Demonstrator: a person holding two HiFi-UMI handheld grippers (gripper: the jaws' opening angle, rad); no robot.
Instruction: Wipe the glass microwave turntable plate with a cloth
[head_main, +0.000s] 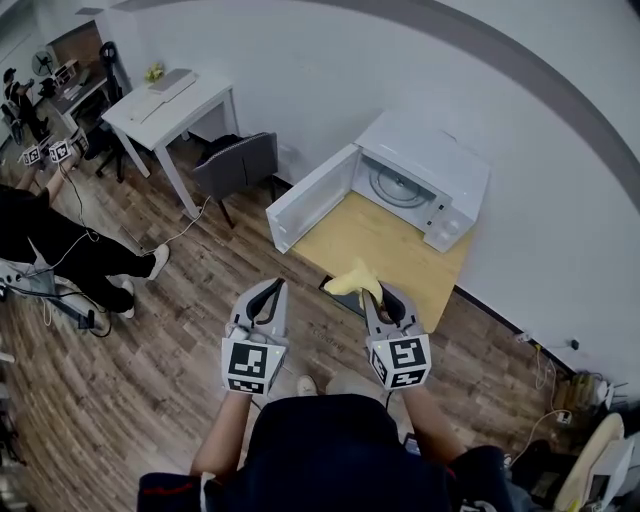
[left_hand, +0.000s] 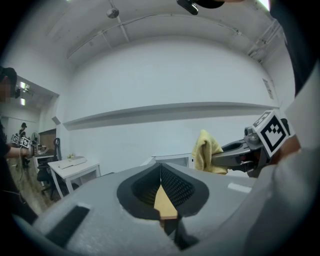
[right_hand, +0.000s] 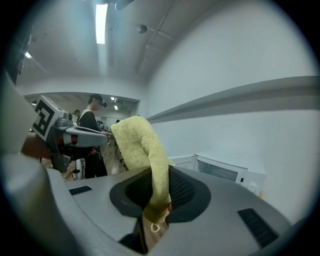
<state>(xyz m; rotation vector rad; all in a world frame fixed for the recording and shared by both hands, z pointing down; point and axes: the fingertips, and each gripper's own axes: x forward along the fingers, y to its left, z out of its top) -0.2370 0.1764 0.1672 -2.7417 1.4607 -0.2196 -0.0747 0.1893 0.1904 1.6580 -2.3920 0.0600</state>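
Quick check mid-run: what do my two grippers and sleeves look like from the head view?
Both the left gripper and right gripper have light grey bodies tapering to black-lined jaws. Each carries a cube with black-and-white square markers at its rear. No cables show on them. The person wears a dark top with short sleeves.

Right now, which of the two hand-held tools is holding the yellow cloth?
The right tool, shut on the yellow cloth that sticks out from its tip; the left tool is shut with nothing in it.
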